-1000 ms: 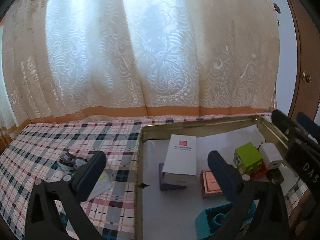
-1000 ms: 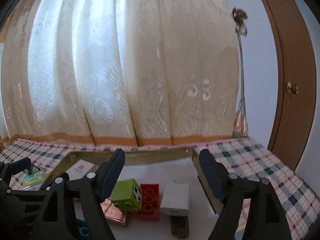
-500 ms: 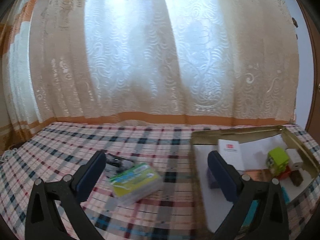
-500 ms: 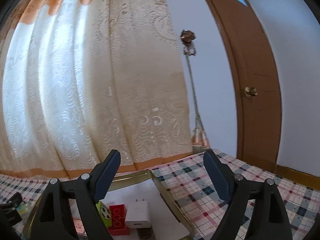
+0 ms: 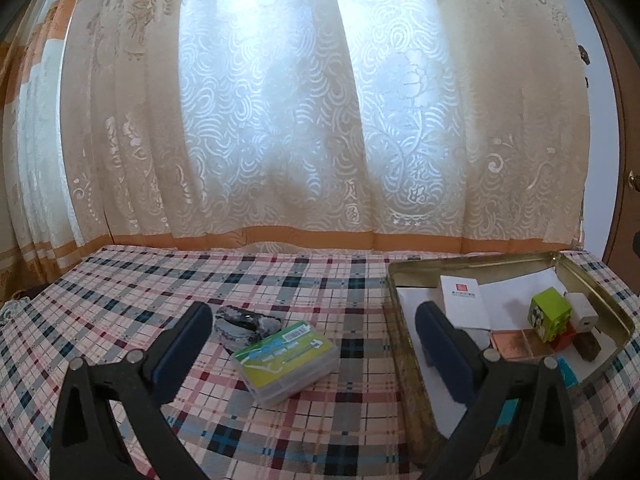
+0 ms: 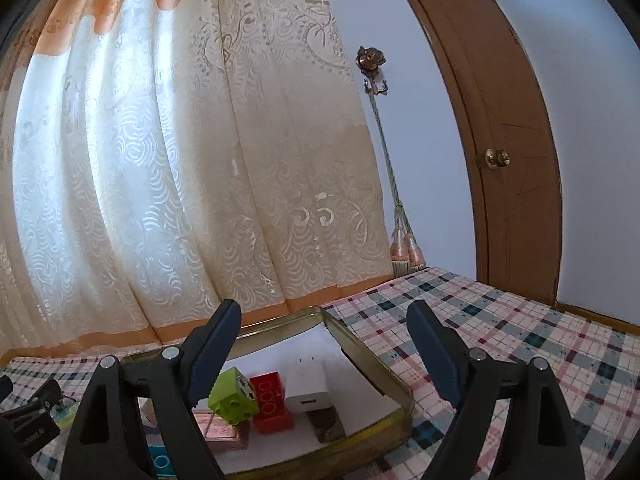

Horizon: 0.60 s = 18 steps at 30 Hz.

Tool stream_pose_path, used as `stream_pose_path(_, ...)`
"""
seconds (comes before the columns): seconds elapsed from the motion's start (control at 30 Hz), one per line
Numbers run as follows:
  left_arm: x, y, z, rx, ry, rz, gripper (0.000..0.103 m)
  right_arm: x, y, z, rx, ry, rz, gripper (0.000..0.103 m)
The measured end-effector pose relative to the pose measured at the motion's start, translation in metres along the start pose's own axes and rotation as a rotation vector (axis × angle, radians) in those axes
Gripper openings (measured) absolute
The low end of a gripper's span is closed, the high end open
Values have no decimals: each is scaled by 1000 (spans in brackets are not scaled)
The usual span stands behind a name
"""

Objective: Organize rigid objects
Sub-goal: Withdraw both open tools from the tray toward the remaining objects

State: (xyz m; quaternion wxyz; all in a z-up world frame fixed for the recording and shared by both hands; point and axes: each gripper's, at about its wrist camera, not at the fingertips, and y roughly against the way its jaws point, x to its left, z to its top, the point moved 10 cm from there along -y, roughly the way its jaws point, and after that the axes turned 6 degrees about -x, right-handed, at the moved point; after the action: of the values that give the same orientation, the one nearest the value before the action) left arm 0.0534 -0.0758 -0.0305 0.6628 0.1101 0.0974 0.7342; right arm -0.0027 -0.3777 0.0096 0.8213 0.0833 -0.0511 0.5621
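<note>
Collecting loose items into the gold tin [image 5: 596,284] at 3 o'clock is the step in hand; the left gripper [image 5: 312,348], jaws released, frames the clear card case [image 5: 286,358] at 6 o'clock on the plaid cloth [image 5: 120,300]: advance, then clamp; the right gripper [image 6: 324,350], jaws just opened wider, holds nothing above the tin

One tin [image 5: 472,269] holds one white box [image 5: 464,306], one green cube [image 5: 550,314], one red brick [image 6: 270,402], one charger [image 6: 309,400]; outside lie one plastic case [image 5: 286,358] and one dark clip [image 5: 244,322].
</note>
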Motion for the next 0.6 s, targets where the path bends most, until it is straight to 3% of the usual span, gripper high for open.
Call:
stream_pose_path(0.3,30,2,-5,22,29,-6,103,46,17,-10,14,73,67,87)
stream_pose_path(0.6,87,-3,-8,29,21,77,103,97,28,-28,65,103,151,87)
